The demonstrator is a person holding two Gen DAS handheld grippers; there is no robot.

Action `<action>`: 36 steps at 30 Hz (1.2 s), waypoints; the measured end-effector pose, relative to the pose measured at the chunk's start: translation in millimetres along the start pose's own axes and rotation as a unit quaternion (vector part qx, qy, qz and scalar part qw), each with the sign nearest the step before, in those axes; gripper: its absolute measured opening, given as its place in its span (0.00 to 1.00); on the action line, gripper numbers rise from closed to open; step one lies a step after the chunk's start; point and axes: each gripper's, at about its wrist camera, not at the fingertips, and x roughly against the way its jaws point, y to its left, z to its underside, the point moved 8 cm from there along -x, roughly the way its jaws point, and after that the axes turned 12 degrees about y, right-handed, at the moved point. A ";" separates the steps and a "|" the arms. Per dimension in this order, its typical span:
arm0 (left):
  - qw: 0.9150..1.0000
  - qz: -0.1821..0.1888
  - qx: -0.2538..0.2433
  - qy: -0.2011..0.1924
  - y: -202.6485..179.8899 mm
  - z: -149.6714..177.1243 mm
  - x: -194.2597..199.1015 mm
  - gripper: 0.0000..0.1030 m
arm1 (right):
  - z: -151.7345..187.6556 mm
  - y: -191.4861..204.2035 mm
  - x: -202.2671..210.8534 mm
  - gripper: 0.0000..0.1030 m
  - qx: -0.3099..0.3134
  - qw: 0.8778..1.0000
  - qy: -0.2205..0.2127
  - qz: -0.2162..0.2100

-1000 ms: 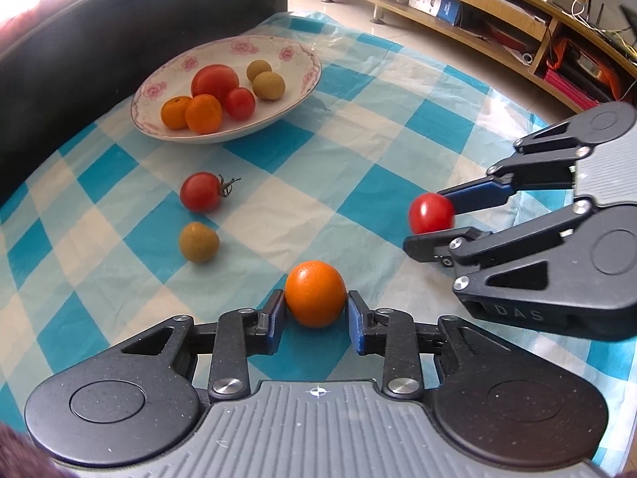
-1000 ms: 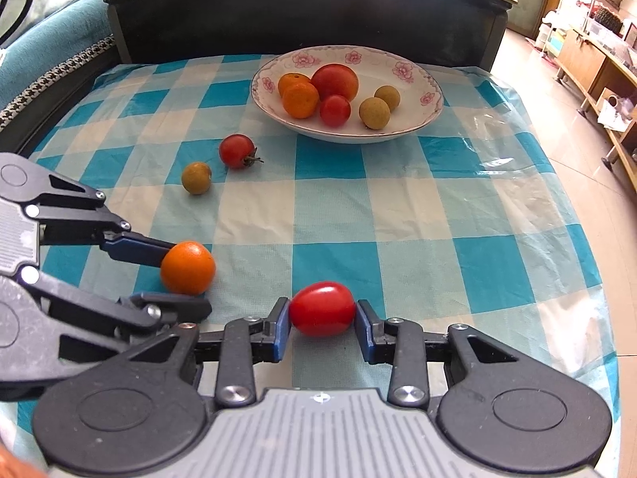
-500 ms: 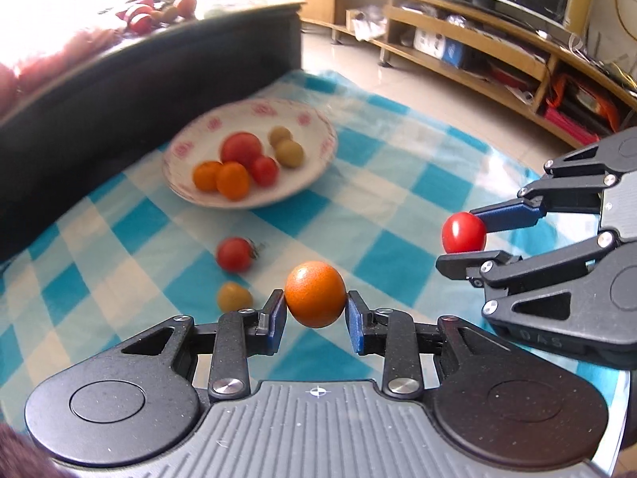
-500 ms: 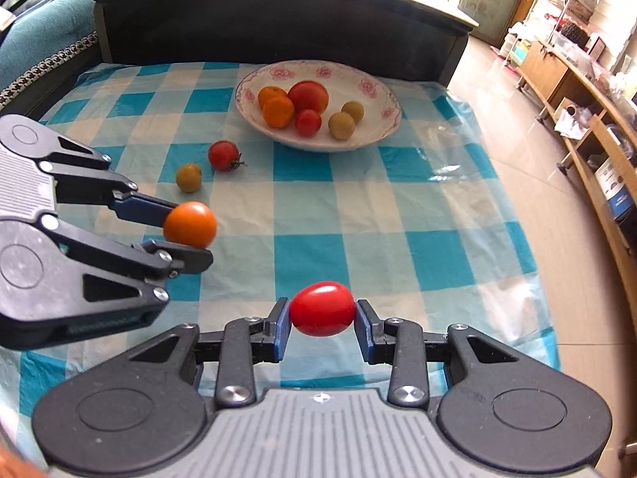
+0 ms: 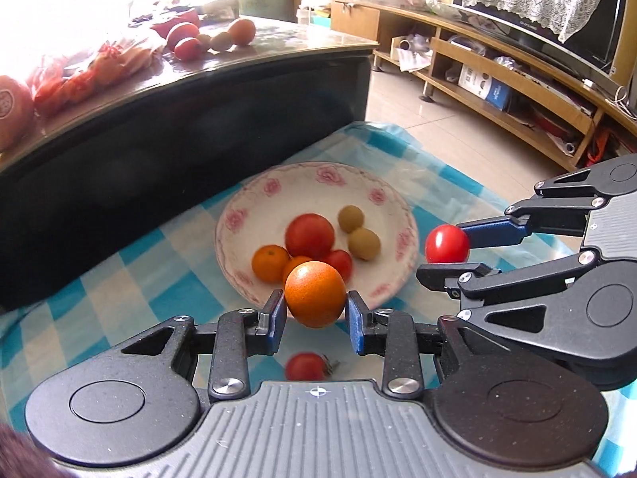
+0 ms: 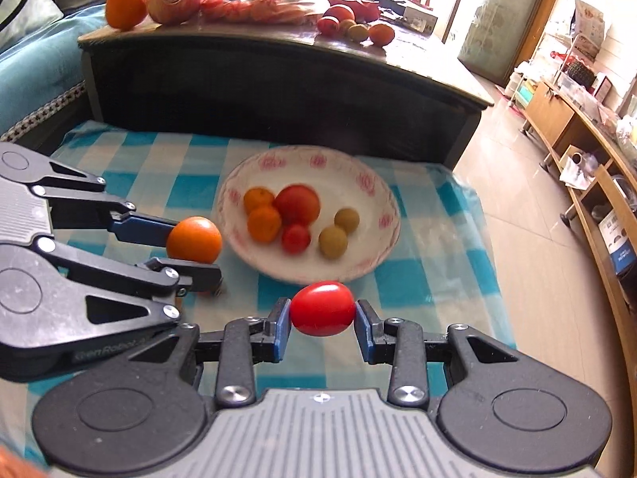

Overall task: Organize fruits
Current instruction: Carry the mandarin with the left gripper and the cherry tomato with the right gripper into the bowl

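My left gripper (image 5: 315, 314) is shut on a small orange (image 5: 315, 294), held in the air just short of the near rim of a white flowered bowl (image 5: 254, 215). From the right wrist the same orange (image 6: 194, 239) hangs left of the bowl (image 6: 374, 187). A red cherry tomato (image 6: 322, 309) is clamped in my right gripper (image 6: 322, 324), also off the cloth, in front of the bowl; it shows as a red ball (image 5: 446, 244) in the left wrist view. The bowl holds two oranges, a large tomato, a small tomato and two tan fruits.
A stemmed tomato (image 5: 305, 365) lies on the blue-checked cloth (image 6: 430, 279) below my left gripper. A dark low table (image 6: 278, 79) with more fruit on top rises right behind the bowl. Tiled floor and wooden shelving (image 5: 517, 91) lie to the right.
Both grippers have risen off the cloth with their fruit and moved toward the bowl, which now looms larger. The loose tomato on the cloth has slid under the left gripper.
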 end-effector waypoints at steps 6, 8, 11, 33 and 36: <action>1.000 -0.005 0.010 0.006 14.0 -16.3 -16.4 0.39 | -23.7 -2.9 -25.4 0.37 0.007 1.000 0.006 -0.004; 1.000 -0.005 0.009 0.006 16.4 -22.3 -20.3 0.39 | -29.2 -1.8 -32.0 0.37 0.013 1.000 0.010 -0.004; 1.000 -0.006 0.005 0.005 17.0 -30.6 -25.6 0.39 | -33.2 -1.4 -42.6 0.37 0.017 1.000 0.018 -0.006; 1.000 -0.003 0.025 0.017 27.1 -45.7 -49.0 0.41 | -48.6 -1.5 -75.1 0.37 0.016 0.999 0.030 -0.026; 0.999 -0.001 0.031 0.013 28.7 -47.0 -44.9 0.41 | -48.3 -3.3 -75.4 0.37 0.013 0.999 0.031 -0.027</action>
